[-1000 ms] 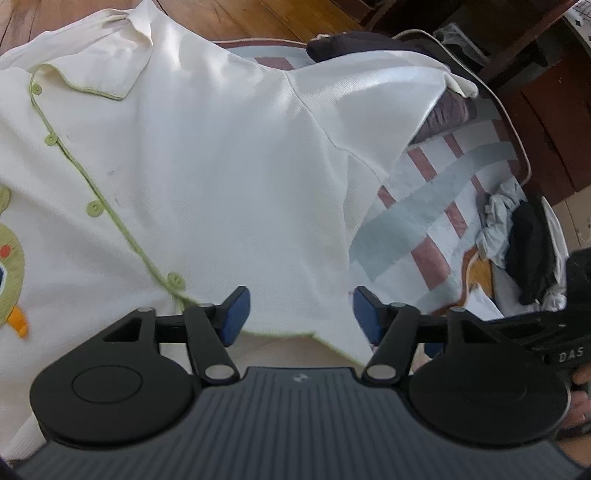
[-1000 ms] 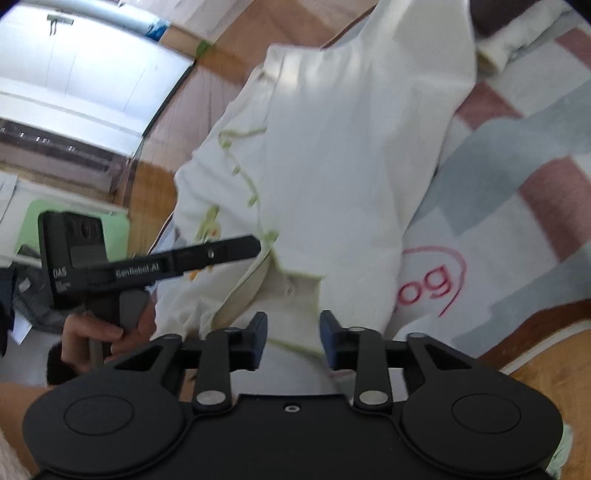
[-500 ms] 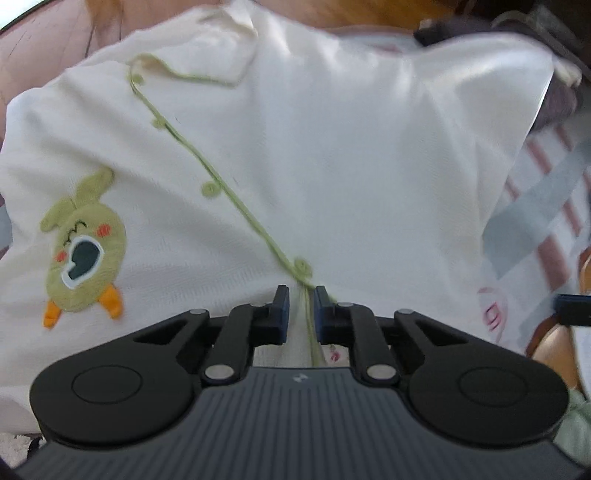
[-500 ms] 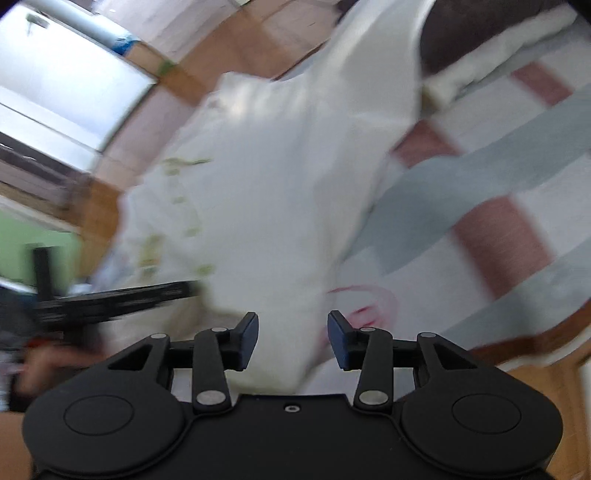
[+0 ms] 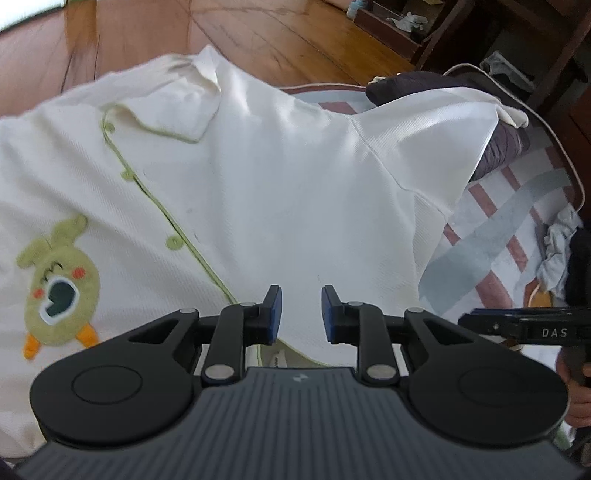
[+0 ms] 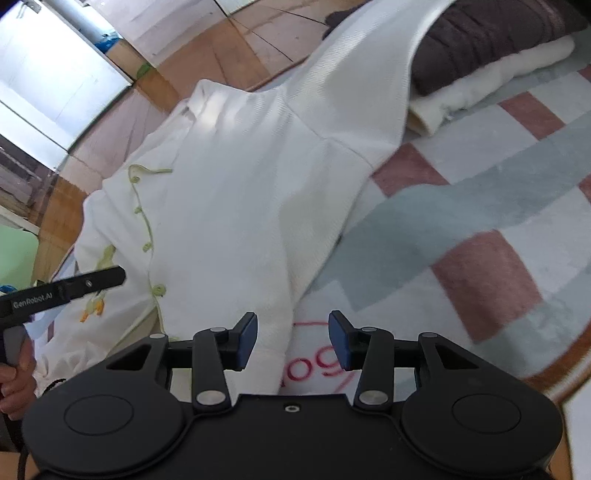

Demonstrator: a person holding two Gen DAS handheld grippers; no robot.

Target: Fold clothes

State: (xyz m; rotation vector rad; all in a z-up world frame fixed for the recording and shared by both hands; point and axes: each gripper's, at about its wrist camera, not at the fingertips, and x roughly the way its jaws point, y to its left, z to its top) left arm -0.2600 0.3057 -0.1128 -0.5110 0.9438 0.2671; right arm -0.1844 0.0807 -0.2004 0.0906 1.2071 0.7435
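Both claws angled down over shirt hem, gripping nothing.
Left claw [image 5: 301, 308] has just been widening, narrowly parted; right claw [image 6: 291, 339] half open. White shirt [image 5: 258, 184] lies spread on striped rug [image 6: 461, 221]; sleeve end hidden over dark bundle [image 6: 491, 37].

Shirt [image 5: 258, 192] spread on rug [image 6: 480, 229]; sleeve over folded pile [image 6: 491, 33]

I read "DAS" on the side of my right tool [image 5: 532, 330] from the left wrist view, and "GenRobot.AI" along my left tool [image 6: 62, 290] from the right. Red letters on the rug [image 6: 480, 229] look like "og"; the rest is hidden.
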